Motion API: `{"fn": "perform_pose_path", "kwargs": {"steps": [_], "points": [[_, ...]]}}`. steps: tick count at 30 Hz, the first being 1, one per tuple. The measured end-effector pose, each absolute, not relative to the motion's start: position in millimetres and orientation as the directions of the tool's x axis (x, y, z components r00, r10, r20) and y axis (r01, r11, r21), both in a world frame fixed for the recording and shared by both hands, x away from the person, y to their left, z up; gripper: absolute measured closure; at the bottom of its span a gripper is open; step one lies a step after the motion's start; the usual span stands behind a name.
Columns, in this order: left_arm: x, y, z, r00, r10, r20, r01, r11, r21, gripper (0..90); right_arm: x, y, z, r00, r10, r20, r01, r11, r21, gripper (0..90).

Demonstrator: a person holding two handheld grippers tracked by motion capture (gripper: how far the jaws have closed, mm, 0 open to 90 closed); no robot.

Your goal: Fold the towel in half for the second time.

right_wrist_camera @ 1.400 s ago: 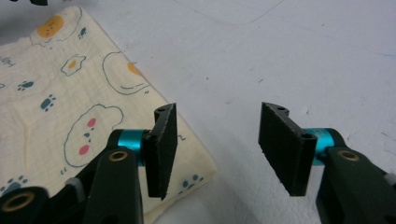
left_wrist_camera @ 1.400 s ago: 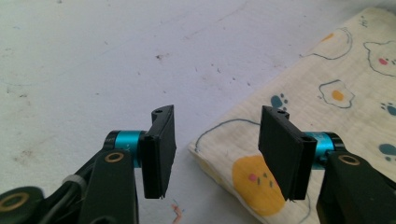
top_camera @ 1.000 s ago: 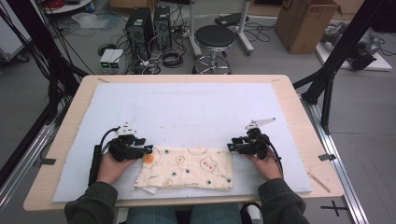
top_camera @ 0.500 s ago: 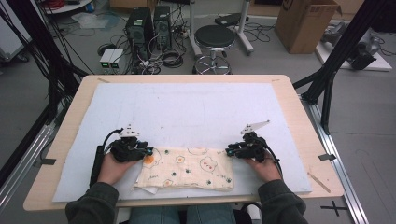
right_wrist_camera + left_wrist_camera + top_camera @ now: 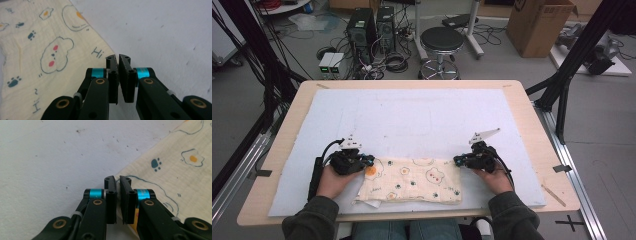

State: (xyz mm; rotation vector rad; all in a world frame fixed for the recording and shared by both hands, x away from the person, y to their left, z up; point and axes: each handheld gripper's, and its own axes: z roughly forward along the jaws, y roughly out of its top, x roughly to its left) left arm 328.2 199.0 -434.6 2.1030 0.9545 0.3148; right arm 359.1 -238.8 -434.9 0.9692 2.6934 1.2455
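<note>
Cloth (image 5: 412,180) with a print of eggs, bears and paws is seen in the lower middle of the high view, lying on the white mat (image 5: 422,115) near the bottom edge of the table (image 5: 532,125). It is already doubled over into a long band; a looser under-layer sticks out at its lower left corner, so the fold is judged to be rough rather than finished.

At the band's upper left corner the left gripper (image 5: 368,161) is placed, and at its upper right corner the right gripper (image 5: 457,161). In the left gripper view the jaws are drawn nearly together, with the cloth's corner (image 5: 140,182) running under and between them; the corner appears to be pinched, though the fabric inside the narrow gap is hard to make out. In the right gripper view the jaws are likewise almost closed at the cloth's edge (image 5: 100,53), and whether fabric is actually caught cannot be told.

One fold is judged done. What is left, it seems, is for both far corners to be lifted and carried over for a further fold, and for the stray layer to be squared up.
</note>
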Motion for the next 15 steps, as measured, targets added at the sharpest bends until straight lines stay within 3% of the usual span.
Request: {"fn": "perform_pose_path", "kwargs": {"steps": [15], "points": [[368.0, 207.8, -411.3, 0.612, 0.789, -0.058, 0.491, -0.321, 0.81, 84.4, 418.5, -223.3, -406.1, -0.79, 0.577, 0.207, 0.531, 0.475, 0.702, 86.2]]}}
